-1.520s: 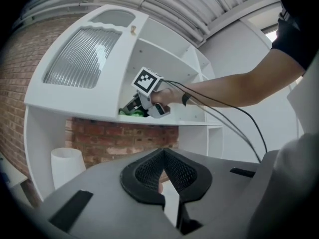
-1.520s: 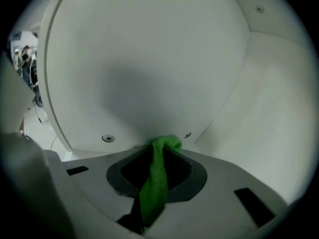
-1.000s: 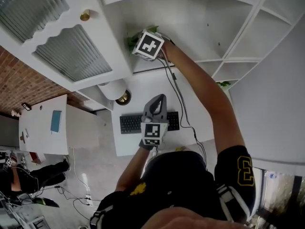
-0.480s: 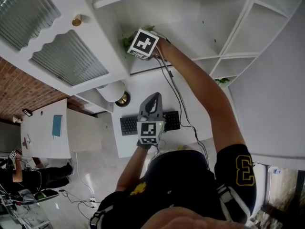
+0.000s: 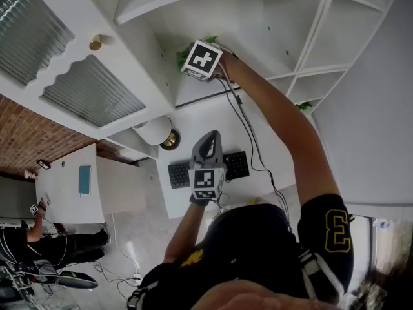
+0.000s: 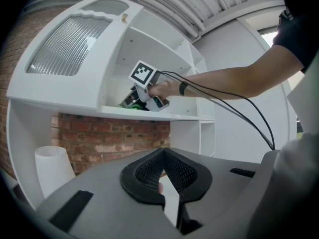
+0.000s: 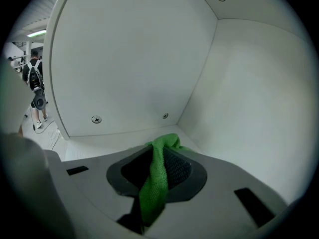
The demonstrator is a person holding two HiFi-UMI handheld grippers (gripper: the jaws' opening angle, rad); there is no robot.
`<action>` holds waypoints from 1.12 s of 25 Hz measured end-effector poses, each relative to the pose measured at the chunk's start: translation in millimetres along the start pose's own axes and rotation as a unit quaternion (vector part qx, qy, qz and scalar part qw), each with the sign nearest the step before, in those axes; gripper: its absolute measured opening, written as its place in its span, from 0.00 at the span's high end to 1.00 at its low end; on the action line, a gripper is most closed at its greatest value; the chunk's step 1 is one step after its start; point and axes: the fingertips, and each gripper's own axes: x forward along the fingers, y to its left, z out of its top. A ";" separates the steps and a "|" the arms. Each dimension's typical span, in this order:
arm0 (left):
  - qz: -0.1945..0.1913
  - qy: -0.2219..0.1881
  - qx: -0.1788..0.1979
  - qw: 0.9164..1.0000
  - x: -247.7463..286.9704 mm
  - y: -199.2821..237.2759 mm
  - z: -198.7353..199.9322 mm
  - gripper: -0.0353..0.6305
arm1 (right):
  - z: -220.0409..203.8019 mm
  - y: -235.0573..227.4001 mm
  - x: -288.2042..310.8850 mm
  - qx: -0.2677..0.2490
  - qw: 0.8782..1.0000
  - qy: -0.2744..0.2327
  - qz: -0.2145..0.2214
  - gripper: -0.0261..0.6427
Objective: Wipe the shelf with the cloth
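Since the earlier frames the right tongs [image 5: 187,55] have slid a little sideways along the shelf [image 5: 258,18], seen as a small shift of the marker cube [image 5: 205,59] against the shelf's back panel; the left tongs [image 5: 211,136] have kept their place above the keyboard [image 5: 240,164]. Right gripper view: the right tongs [image 7: 159,158] are pinching the green cloth [image 7: 155,183]. The cloth runs up between the two dark pads and bunches out past their tips, close to the back corner of the compartment, where the shelf floor [image 7: 99,136] meets the back and side panels. Whether the bunched end presses on the floor cannot be told from that view. Two screw heads [image 7: 96,119] sit low on the back panel. Left gripper view: the left tongs [image 6: 162,153] are pressed together at the tips with nothing between them, and they point level toward the shelf unit. The same view shows the right tongs [image 6: 130,101] tilted down onto the shelf board [image 6: 149,112], with a strip of cloth [image 6: 128,105] green beneath them, lying on the board's left part near the open cabinet door [image 6: 70,44]. A black cable [image 5: 248,131] trails from the right gripper along the arm. Below the shelf stand a white lamp shade [image 5: 155,131] and the white worktop [image 5: 193,118] that carries the keyboard.
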 end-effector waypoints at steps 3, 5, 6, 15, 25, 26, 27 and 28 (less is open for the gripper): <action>-0.005 0.001 0.013 1.000 2.0 0.0 2.3 0.92 | -4.0 -4.0 -1.7 0.004 1.000 0.000 -0.003 0.87; -0.001 0.001 0.020 1.000 4.0 3.0 2.5 0.92 | -6.0 -7.8 -3.1 0.007 1.000 0.001 -0.005 0.87; 0.002 0.002 0.022 1.000 4.3 4.5 1.5 0.92 | -7.6 -8.8 -3.8 0.009 1.000 0.002 -0.005 0.87; 0.020 0.002 0.024 1.000 6.2 18.7 2.5 0.92 | -23.6 -21.0 -14.9 0.022 1.000 0.008 -0.018 0.87; 0.009 0.001 0.025 1.000 11.0 6.7 1.5 0.92 | -59.9 -50.0 -41.0 0.053 0.997 0.025 -0.054 0.87; 0.006 0.001 0.024 1.000 12.0 4.0 1.7 0.92 | -63.7 -53.0 -44.0 0.056 0.996 0.026 -0.059 0.87; 0.002 0.000 0.024 1.000 13.1 1.3 1.9 0.92 | -67.8 -55.9 -47.0 0.059 0.996 0.028 -0.064 0.87; -0.002 0.000 0.024 1.000 14.3 -1.2 1.8 0.92 | -72.0 -58.8 -49.9 0.063 0.995 0.030 -0.071 0.87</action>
